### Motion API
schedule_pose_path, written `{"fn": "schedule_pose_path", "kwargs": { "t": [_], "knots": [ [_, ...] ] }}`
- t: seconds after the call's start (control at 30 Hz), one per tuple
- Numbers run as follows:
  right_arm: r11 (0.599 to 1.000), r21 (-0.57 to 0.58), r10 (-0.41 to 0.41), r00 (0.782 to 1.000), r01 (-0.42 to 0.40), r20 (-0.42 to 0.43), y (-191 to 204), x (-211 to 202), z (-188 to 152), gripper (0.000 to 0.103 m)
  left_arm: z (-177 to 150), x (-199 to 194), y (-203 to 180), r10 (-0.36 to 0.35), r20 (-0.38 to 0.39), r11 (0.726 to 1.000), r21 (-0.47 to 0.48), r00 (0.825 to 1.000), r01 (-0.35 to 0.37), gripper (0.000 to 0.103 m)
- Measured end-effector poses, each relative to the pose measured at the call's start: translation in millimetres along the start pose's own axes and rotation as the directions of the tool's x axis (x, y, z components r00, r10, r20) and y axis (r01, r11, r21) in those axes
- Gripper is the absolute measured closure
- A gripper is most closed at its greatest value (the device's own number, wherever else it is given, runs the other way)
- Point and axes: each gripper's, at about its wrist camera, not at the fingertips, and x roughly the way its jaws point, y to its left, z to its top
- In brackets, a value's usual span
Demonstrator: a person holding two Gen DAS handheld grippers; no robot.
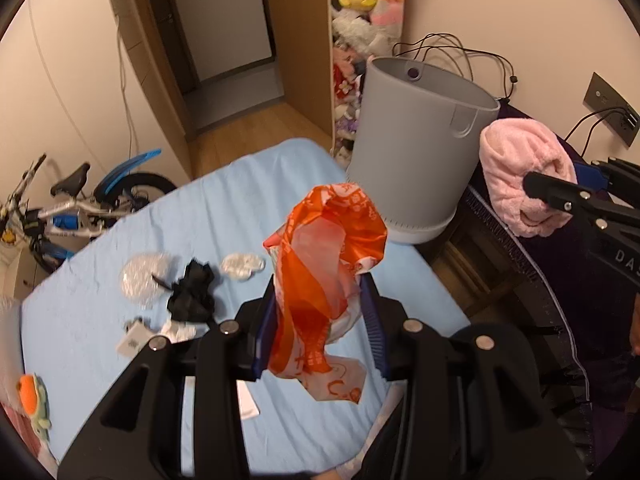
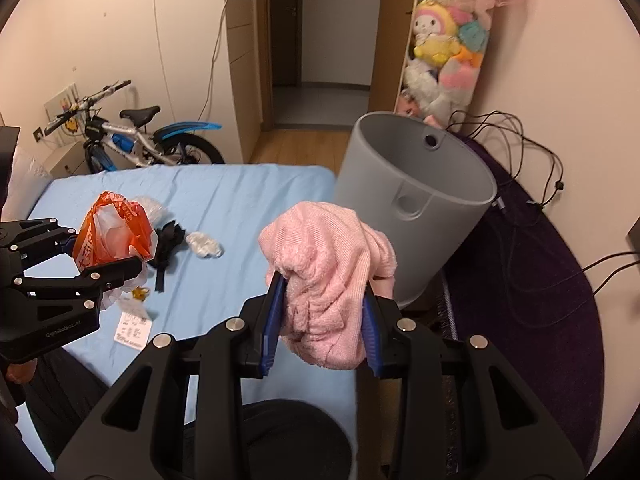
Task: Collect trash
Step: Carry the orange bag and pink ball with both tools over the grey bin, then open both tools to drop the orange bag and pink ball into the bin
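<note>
Trash first: an orange bag [image 1: 320, 276] is pinched in my left gripper [image 1: 320, 320] jaws, above the bed [image 1: 240, 200]. My right gripper [image 2: 320, 320] jaws pinch a pink cloth [image 2: 328, 276]. Beyond the bag, black scrap [image 1: 192, 292] and white wads [image 1: 242, 266] lie on the bed; further, at the bed's corner, the grey bin [image 1: 420, 152].

Trash status: two items lifted, rest on bed.
Orange plastic bag [image 1: 320, 264] and pink cloth [image 2: 328, 276] held up; black scrap [image 1: 192, 292], white wads [image 1: 242, 266], clear wrap [image 1: 146, 276], paper slip [image 2: 132, 328] on blue sheet; grey bin [image 2: 412, 196] open, tilted.
</note>
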Motion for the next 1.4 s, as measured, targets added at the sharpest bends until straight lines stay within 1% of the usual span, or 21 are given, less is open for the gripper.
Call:
{"fn": "schedule_pose_path", "kwargs": {
  "t": [0.2,0.37,0.5,0.6,0.67,0.77,0.83,0.87,0.93,1.07,1.2,1.23,1.3,1.4],
  "knots": [
    [0.999,0.007,-0.044,0.997,0.044,0.055,-45,-2,37,0.070,53,8,-29,0.000,0.051,0.997,0.073,0.999,-0.004,0.064],
    [0.998,0.028,-0.052,0.998,0.050,0.040,-85,18,71,0.070,104,22,-48,-0.019,0.084,0.993,0.114,0.996,0.009,0.063],
    [0.997,0.044,-0.065,0.997,0.064,0.029,-109,40,96,0.070,144,33,-61,-0.047,0.113,0.989,0.144,0.992,0.030,0.063],
    [0.997,0.058,-0.055,0.998,0.054,0.018,-124,57,111,0.069,169,47,-70,-0.056,0.124,0.986,0.166,0.991,0.035,0.063],
    [0.997,0.065,-0.052,0.999,0.051,0.010,-133,68,119,0.068,185,55,-76,-0.067,0.127,0.984,0.173,0.990,0.044,0.063],
    [0.995,0.076,-0.060,0.998,0.060,-0.001,-143,83,127,0.064,204,68,-81,-0.080,0.139,0.984,0.171,0.987,0.056,0.062],
    [0.994,0.099,-0.049,0.999,0.049,-0.004,-153,93,130,0.058,216,78,-84,-0.084,0.144,0.985,0.164,0.986,0.060,0.060],
    [0.993,0.110,-0.045,0.999,0.046,-0.005,-157,97,130,0.058,220,83,-85,-0.088,0.143,0.985,0.163,0.986,0.065,0.058],
    [0.991,0.123,-0.044,0.999,0.044,-0.003,-165,103,130,0.056,229,93,-89,-0.093,0.138,0.984,0.167,0.986,0.069,0.052],
    [0.990,0.128,-0.063,0.998,0.062,0.004,-174,108,129,0.056,237,110,-95,-0.084,0.136,0.982,0.178,0.987,0.059,0.032],
    [0.989,0.128,-0.075,0.997,0.072,0.013,-179,107,131,0.054,240,121,-97,-0.087,0.126,0.981,0.184,0.988,0.063,0.031],
    [0.989,0.126,-0.079,0.997,0.076,0.017,-179,106,132,0.049,239,121,-96,-0.091,0.122,0.981,0.180,0.988,0.069,0.031],
    [0.989,0.125,-0.082,0.996,0.078,0.029,-177,102,133,0.044,239,122,-93,-0.097,0.119,0.982,0.175,0.988,0.075,0.031],
    [0.990,0.112,-0.086,0.995,0.080,0.044,-170,94,134,0.044,232,115,-88,-0.086,0.128,0.983,0.173,0.988,0.063,0.030]
  ]
}}
